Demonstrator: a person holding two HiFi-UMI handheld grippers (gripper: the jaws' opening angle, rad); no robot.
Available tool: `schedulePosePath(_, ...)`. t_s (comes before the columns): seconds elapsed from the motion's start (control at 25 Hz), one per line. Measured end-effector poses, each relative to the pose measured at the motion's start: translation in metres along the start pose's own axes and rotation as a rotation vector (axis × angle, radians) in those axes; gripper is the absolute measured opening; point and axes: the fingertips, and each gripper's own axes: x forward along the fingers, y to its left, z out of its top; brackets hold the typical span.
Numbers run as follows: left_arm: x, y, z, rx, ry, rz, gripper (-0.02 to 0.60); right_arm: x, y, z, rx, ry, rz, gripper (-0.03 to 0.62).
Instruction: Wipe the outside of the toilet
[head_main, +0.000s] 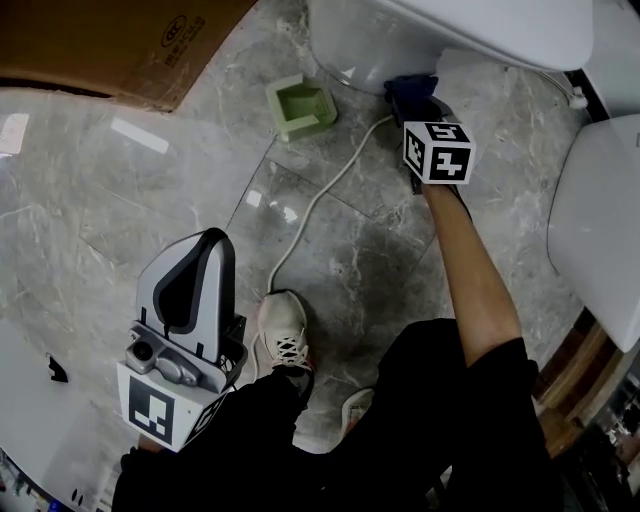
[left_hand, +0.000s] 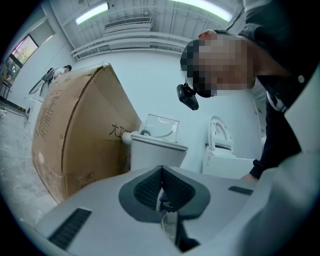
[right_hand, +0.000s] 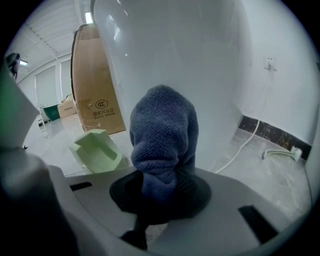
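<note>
Right gripper (head_main: 411, 98) reaches forward and low, at the foot of the toilet (head_main: 350, 45). Its jaws are clamped on a blue cloth (head_main: 408, 86). In the right gripper view the cloth (right_hand: 162, 132) stands up out of the pads in a thick fold, in front of the white bowl wall (right_hand: 175, 55). We take it to be touching the wall, though the contact itself is hidden behind the fold.

Left gripper (head_main: 210, 240) is held back near our knee, well apart from the toilet and tilted upward. In its own view the jaws meet, pads (left_hand: 150, 189) together, with nothing between them.

On the grey marble floor (head_main: 130, 220) a green block (head_main: 300, 107) sits just beside the bowl's base. A white cable (head_main: 318, 198) runs from under the bowl toward our shoe (head_main: 283, 330). A cardboard box (head_main: 120, 40) lies at far left. A second white fixture (head_main: 600, 220) stands at the right edge.
</note>
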Motion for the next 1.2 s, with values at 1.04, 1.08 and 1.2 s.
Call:
schedulePosePath(1.04,-0.005,-0.028,0.013,0.075,-0.031,-0.024,0.009,-0.038,0.009,-0.019,0.034,0.042,0.063,0.07)
schedulePosePath(1.08,-0.005,-0.032,0.014,0.08,-0.034,-0.029,0.009,-0.047,0.008,-0.012,0.033,0.019,0.065,0.069)
schedulePosePath(1.2,-0.003,-0.046,0.017,0.084,-0.042,-0.044,0.009,-0.073,0.006,0.008,-0.002,-0.045,0.066,0.069)
